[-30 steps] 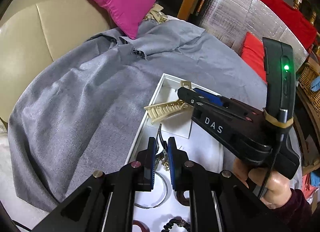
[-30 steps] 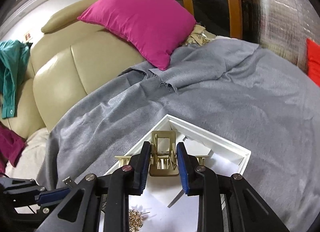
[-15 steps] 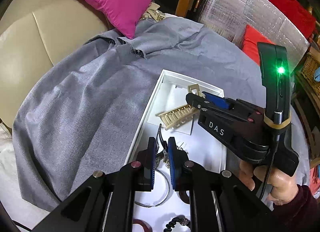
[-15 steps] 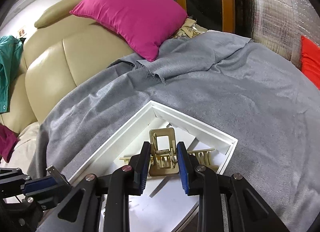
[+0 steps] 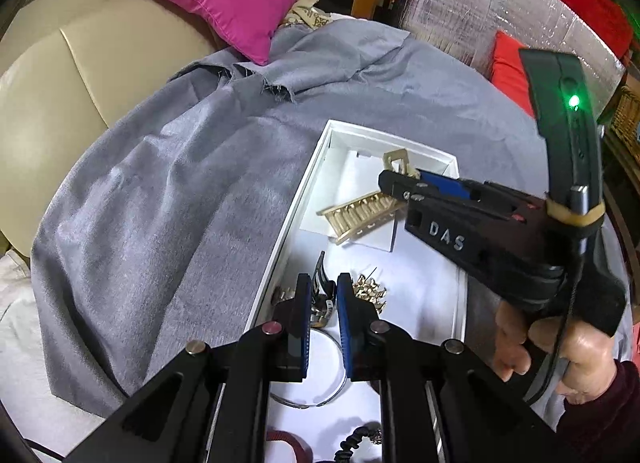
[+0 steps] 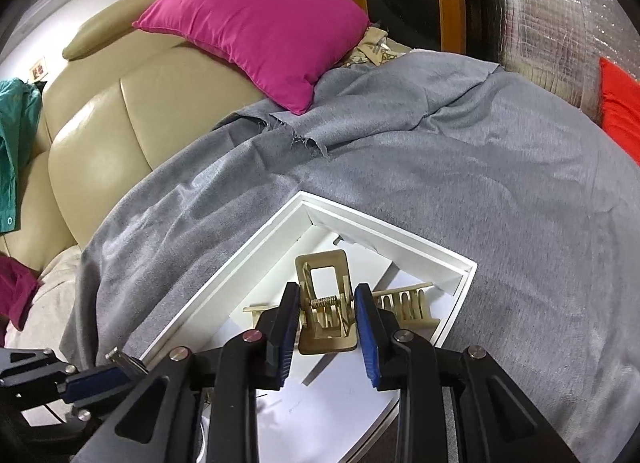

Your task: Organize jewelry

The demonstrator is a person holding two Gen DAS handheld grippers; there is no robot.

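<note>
Right gripper [image 6: 326, 313] clamps a glossy gold toothed clip [image 6: 326, 317] (spring coiled).

Left hand-held gripper [image 5: 323, 305]: black arms reach forward from the lower frame edge, blue-padded fingers [image 5: 304, 311] nearly parallel and set close, with a narrow gap between them, pinching a watch [image 5: 322, 295]. Right hand-held gripper [image 6: 326, 315]: seen from the side in the left wrist view, it angles forward and leftward, its fingers [image 6: 366, 323] closed against a gold hair claw [image 6: 326, 295]. Right hand [image 5: 560, 347]: bare fingers wrap the black handle from below; a dark red sleeve covers the wrist.
</note>
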